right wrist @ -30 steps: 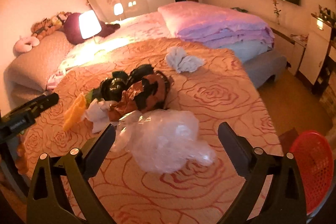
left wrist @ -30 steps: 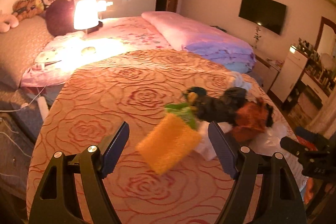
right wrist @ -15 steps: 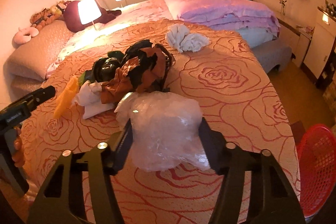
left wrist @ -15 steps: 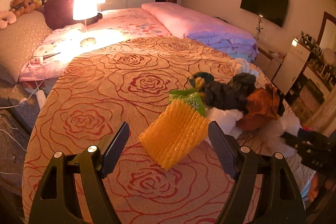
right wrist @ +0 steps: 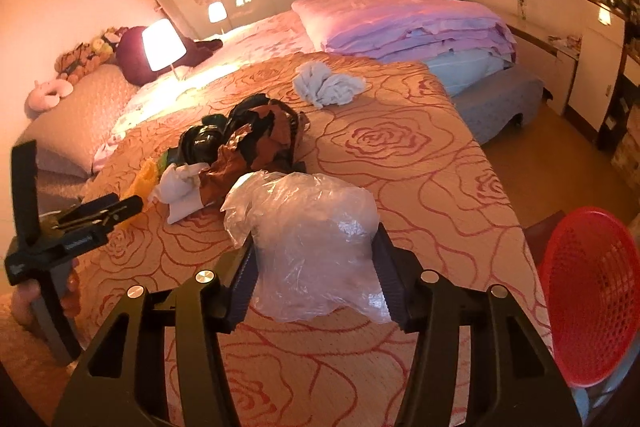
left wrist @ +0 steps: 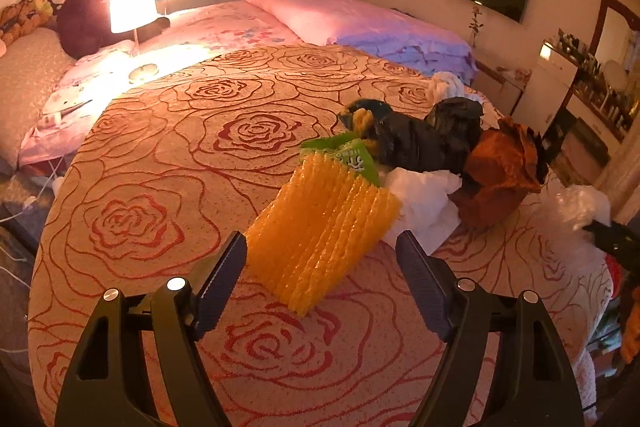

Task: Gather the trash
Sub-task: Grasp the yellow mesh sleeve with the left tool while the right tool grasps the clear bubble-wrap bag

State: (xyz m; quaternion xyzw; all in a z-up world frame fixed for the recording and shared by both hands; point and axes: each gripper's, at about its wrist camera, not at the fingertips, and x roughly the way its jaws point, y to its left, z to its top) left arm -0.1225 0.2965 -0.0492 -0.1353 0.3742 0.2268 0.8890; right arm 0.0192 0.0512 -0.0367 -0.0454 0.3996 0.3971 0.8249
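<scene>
On the rose-patterned bedspread (left wrist: 160,187), a yellow foam net (left wrist: 320,227) lies between the fingers of my left gripper (left wrist: 320,239). Its jaws are closing a little and the pads stand beside the net without pressing it. Behind it is a trash pile: a green wrapper (left wrist: 352,155), white tissue (left wrist: 424,199), a black bag (left wrist: 420,143) and crumpled orange-brown paper (left wrist: 500,167). My right gripper (right wrist: 316,239) is closing, with both pads pressed into a crumpled clear plastic bag (right wrist: 312,227).
A red mesh basket (right wrist: 592,299) stands on the floor past the bed's right edge. A white cloth (right wrist: 328,87) lies farther up the bed, before folded pink bedding (right wrist: 400,19). A lit lamp (left wrist: 132,3) stands at the far left. A hand holds the left gripper (right wrist: 100,215).
The right jaws went from wide open around the clear bag to pressed on it. The left gripper sank toward the yellow net, which now sits between its fingers.
</scene>
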